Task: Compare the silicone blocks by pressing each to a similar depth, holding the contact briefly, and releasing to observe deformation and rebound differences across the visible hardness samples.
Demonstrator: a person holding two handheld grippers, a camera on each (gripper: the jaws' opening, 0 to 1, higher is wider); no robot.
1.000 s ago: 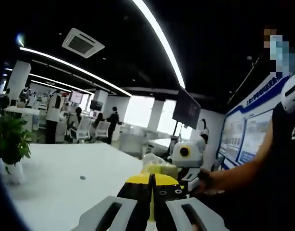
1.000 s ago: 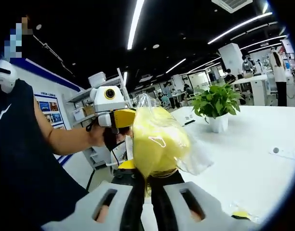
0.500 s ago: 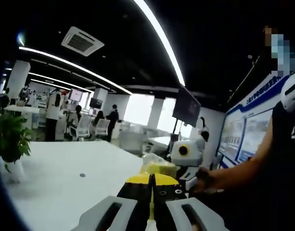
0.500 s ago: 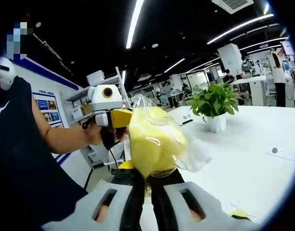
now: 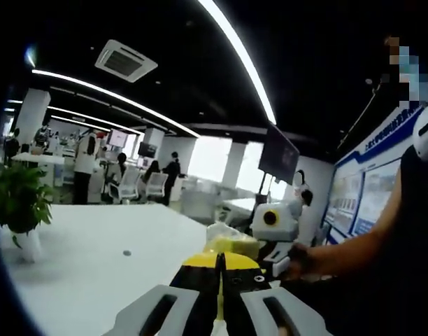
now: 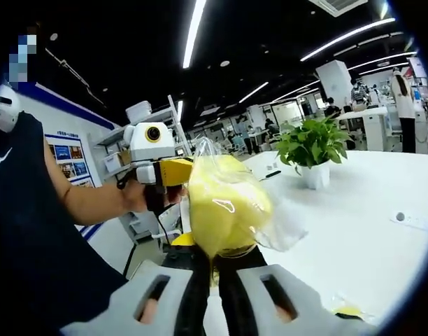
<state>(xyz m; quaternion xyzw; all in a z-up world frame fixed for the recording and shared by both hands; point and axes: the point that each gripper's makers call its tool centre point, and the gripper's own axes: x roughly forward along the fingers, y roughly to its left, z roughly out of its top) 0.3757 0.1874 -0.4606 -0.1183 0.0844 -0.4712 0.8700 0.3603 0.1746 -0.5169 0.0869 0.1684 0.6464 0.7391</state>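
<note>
Nearest in the right gripper view, the right gripper [image 6: 214, 260] is pinching its fingers narrow on the neck of a clear bag [image 6: 270, 220] holding a yellow silicone block [image 6: 226, 203], which is hanging up in the air above the white counter [image 6: 368, 231]. In the left gripper view, the left gripper [image 5: 219, 260] is also showing its fingers drawn together, with a thin yellow edge between them; what they are holding I cannot tell. Beyond, the right gripper is appearing with the bagged block beside it, and a potted plant [image 6: 310, 150] is standing farther back on the counter.

The risk, as I judge it, is the slick film sliding from so narrow a pinch, dropping the block before any press is made; the bag would also blur how deformation and rebound read.

Compared with a second ago, little is changing: both grips are staying as they were, and the views are drifting only slightly.
</note>
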